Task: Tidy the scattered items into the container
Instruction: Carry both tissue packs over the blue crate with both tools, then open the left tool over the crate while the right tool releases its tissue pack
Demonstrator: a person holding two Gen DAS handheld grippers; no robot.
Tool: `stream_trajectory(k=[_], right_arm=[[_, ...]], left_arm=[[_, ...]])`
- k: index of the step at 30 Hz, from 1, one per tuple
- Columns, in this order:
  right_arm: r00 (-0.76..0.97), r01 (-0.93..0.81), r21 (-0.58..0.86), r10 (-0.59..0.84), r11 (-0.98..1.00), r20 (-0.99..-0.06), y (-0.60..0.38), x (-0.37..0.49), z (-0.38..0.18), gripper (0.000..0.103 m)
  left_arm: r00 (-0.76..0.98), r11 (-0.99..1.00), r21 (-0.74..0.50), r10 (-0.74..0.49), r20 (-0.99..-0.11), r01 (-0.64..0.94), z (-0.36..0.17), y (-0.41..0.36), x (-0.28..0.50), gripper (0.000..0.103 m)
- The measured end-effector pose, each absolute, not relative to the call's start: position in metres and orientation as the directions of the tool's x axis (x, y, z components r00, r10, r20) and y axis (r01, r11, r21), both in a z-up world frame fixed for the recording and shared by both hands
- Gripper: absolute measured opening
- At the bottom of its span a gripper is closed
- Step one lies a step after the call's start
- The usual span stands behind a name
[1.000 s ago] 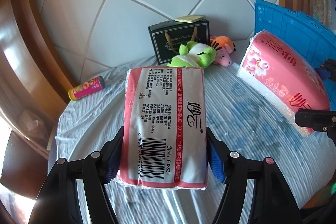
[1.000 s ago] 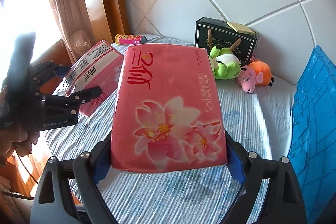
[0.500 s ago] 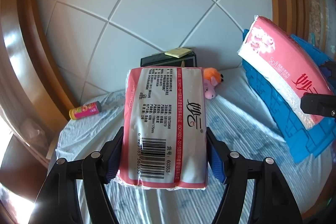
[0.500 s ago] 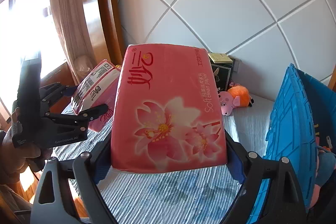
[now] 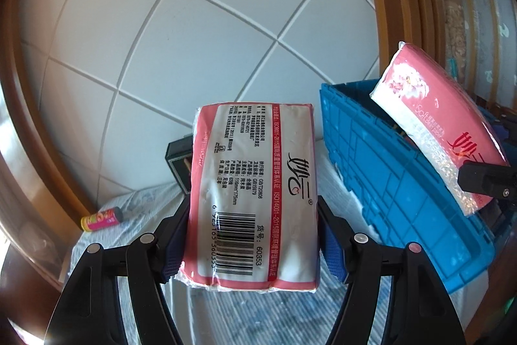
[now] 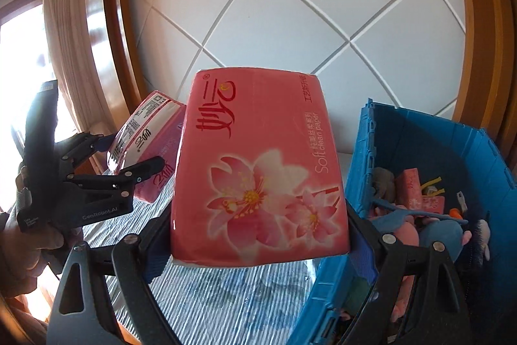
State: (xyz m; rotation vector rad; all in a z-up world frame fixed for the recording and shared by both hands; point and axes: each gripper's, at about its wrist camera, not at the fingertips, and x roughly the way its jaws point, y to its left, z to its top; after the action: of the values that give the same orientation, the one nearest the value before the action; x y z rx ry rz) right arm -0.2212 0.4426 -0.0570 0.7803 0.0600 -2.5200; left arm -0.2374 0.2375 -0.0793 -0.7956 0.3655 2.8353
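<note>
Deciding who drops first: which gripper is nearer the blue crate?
Right. The right gripper, shut on its tissue pack, is beside the blue crate; the left gripper holds its pack farther out over the bed.

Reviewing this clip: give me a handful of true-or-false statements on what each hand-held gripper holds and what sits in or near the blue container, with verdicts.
1. The left hand-held gripper grips a tissue pack with its barcode side facing the camera. True.
2. The right hand-held gripper is empty. False: it holds a pink flowered tissue pack.
3. The blue crate is empty. False: plush toys and small pink packs already lie inside.
4. A small pink and yellow tube lies on the cloth-covered table. True.
5. Both packs already rest inside the crate. False: both are held in the air.
</note>
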Motion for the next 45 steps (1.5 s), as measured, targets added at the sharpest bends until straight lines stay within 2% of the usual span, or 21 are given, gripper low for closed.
stream_trajectory(k=[13,27,45], right_arm=[[-0.792,0.302,0.086,-0.300,-0.949,-0.531,0.551,-0.242,-0.048,0.090],[-0.809,0.185,0.043,-0.177,-0.982,-0.561,0.638,-0.282,-0.054,0.090],[-0.806,0.103,-0.025,-0.068,-0.994,-0.588,0.698,-0.387,-0.048,0.090]], left_arm=[[-0.842,-0.896,0.224,0.241,-0.482,-0.384,-0.051,0.366,-0.266,0.070],[-0.794,-0.845,0.202,0.346,-0.499,-0.495,-0.033,0.478,-0.295,0.070],[-0.788,-0.834,0.224,0.338,-0.515,-0.505,-0.033,0.558,-0.355,0.071]])
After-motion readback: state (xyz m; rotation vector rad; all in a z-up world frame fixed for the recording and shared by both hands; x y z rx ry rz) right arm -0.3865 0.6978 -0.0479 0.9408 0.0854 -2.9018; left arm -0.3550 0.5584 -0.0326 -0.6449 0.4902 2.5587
